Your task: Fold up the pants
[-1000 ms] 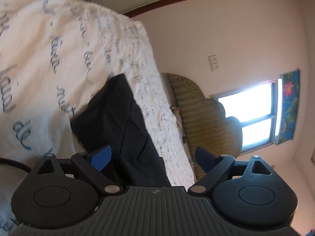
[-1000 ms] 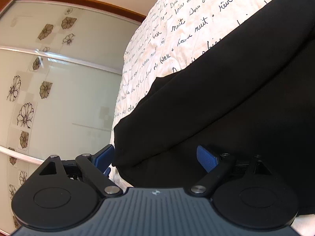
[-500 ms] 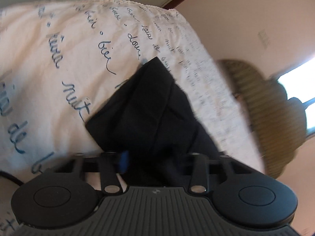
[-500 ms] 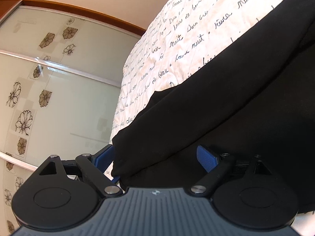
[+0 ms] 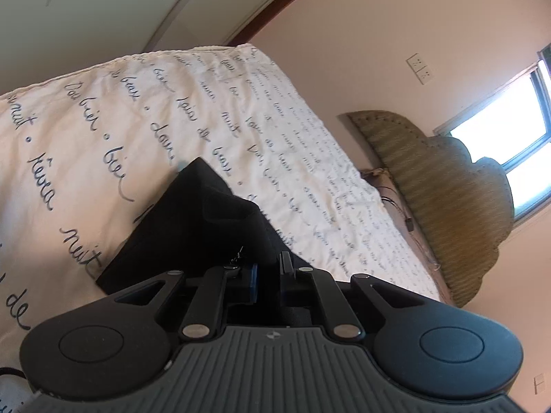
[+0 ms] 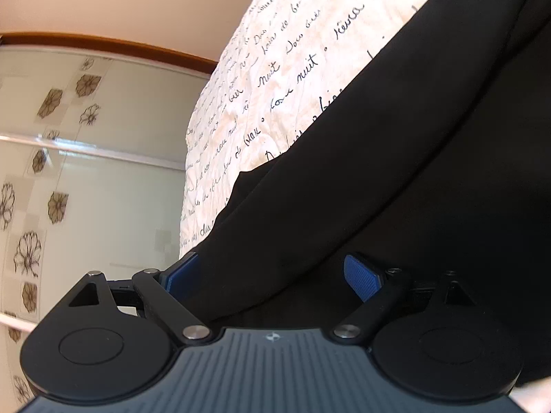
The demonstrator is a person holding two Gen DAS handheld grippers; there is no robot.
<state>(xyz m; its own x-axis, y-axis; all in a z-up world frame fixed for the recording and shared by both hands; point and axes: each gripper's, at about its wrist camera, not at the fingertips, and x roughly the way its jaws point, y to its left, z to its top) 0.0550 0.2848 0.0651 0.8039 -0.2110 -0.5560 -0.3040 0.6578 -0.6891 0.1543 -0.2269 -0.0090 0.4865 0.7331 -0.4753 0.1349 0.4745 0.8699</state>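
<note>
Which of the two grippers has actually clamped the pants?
The left gripper: its fingers are pinched together on the black pants. The right gripper is spread wide, with cloth lying between its fingers.

Both tongs are built alike. On the left tongs (image 5: 268, 275), a grey ribbed plate with a small round emblem is flanked by two black rounded housings, each marked with a shallow disc. Black link arms are fastened by silver screws. Blue ribbed pads (image 6: 361, 277) are fitted to the fingers of the right tongs (image 6: 272, 272). A black cable (image 5: 10, 371) is seen left of the left housing.
</note>
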